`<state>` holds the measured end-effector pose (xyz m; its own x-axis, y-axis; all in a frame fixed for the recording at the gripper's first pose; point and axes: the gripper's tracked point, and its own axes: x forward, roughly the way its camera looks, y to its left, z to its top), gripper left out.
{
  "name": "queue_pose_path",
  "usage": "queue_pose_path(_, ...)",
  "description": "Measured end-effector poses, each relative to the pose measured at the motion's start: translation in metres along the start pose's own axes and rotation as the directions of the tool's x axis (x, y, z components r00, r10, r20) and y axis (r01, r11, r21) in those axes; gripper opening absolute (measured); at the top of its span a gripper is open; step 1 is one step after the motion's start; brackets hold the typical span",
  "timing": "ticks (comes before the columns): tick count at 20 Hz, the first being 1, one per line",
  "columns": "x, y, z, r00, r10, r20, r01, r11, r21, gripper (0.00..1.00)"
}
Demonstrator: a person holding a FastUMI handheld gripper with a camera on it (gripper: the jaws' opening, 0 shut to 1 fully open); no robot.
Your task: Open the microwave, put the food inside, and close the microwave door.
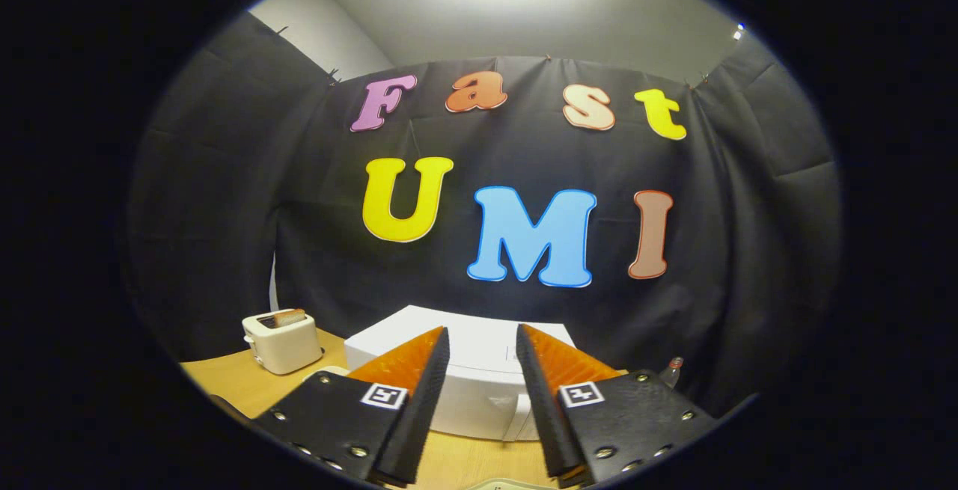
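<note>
A white microwave [479, 366] stands on the wooden table [239, 385] straight ahead of my fingers, its top and part of its front showing between them. Its door looks closed, with a white handle [522, 417] near the right finger. My gripper [483, 348] is open, held above the table and short of the microwave, nothing between its fingers. A pale rim of some object [509, 484] peeks up just below the fingers; I cannot tell what it is.
A cream toaster [283, 340] with a slice of bread in it stands on the table left of the microwave. A small bottle [672, 372] shows behind the right finger. Black cloth walls close off the back and sides.
</note>
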<state>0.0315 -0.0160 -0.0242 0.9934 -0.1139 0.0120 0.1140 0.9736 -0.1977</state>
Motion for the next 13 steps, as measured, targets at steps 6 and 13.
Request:
queue_pose_path(6, -0.016, 0.027, 0.008, 0.999, 0.023, 0.033, -0.023, 1.0, -0.012, 0.96)
queue_pose_path(13, -0.018, 0.033, 0.01, 0.997, 0.037, 0.068, -0.036, 0.999, -0.01, 0.97)
